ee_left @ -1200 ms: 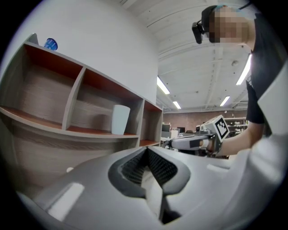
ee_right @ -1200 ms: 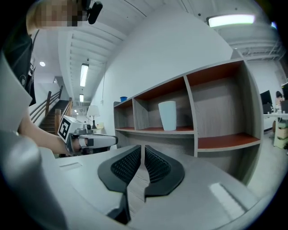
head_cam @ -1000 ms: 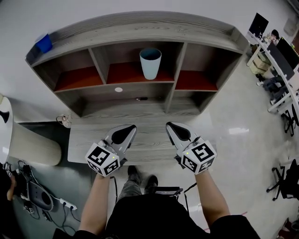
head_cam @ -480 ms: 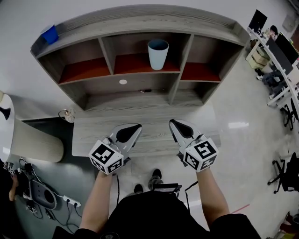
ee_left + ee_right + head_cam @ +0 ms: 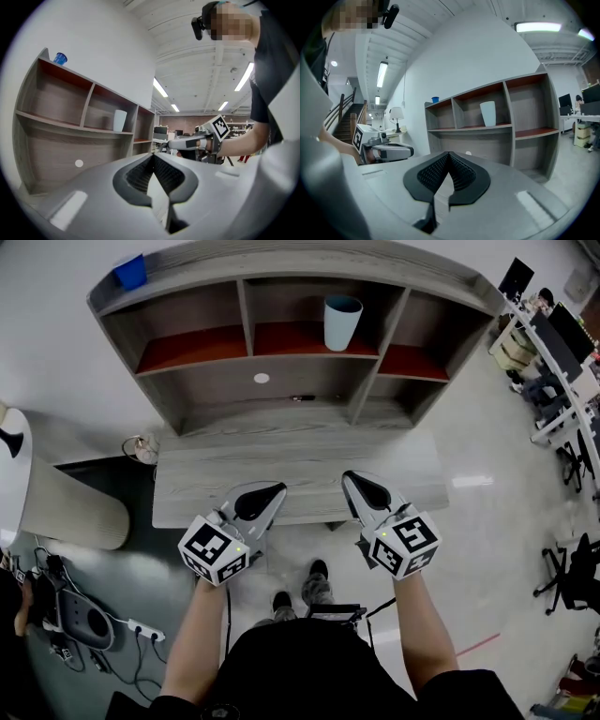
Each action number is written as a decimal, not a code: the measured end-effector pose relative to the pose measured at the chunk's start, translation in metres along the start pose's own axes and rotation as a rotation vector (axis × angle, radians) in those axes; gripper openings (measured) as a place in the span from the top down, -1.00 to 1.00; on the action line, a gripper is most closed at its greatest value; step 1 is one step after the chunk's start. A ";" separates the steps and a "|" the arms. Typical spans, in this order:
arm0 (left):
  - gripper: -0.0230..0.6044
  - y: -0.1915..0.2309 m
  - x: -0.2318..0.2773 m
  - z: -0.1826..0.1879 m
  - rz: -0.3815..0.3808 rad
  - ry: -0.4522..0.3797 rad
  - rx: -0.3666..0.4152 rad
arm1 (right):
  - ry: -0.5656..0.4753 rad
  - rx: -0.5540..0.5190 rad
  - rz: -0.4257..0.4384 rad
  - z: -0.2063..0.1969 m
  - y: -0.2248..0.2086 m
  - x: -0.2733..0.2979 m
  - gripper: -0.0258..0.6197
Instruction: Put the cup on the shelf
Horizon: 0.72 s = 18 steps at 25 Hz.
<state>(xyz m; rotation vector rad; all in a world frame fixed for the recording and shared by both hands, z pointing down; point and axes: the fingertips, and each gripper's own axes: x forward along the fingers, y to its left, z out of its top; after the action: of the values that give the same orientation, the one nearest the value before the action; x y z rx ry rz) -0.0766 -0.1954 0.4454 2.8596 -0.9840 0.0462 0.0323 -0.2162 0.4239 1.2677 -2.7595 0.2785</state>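
Cup: pale, upright, standing on the red-brown board of the middle upper compartment of the shelf, clear of both compartment walls and well apart from both grippers. The left gripper view and the right gripper view confirm the same position.

Far left, floor: power strip with trailing cables.

Shelf, top board, left end: small blue container.

Shelf, lower wide compartment: white disc on the back panel, and to its right a small dark item too small to identify.

In front of the shelf: low grey wood platform, surface bare.

Left gripper: held over the platform's near edge, pointing toward the shelf. Jaws together, pads meeting at the tips, nothing between them.

Right gripper: beside the left one and likewise over the near edge. Jaws closed tip to tip, holding nothing.

Far right: desks with monitors, and nearer the camera an office chair on the pale floor.
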 end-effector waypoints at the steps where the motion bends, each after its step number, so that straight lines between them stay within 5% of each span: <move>1: 0.93 -0.003 -0.005 -0.002 -0.003 -0.001 -0.002 | 0.000 -0.001 -0.005 -0.002 0.005 -0.003 0.89; 18: 0.93 -0.037 -0.032 -0.010 -0.072 -0.002 0.001 | -0.012 0.003 -0.066 -0.014 0.038 -0.045 0.89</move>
<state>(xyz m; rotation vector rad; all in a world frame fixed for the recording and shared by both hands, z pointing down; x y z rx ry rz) -0.0785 -0.1456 0.4495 2.8937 -0.8808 0.0380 0.0328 -0.1558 0.4252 1.3629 -2.7211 0.2715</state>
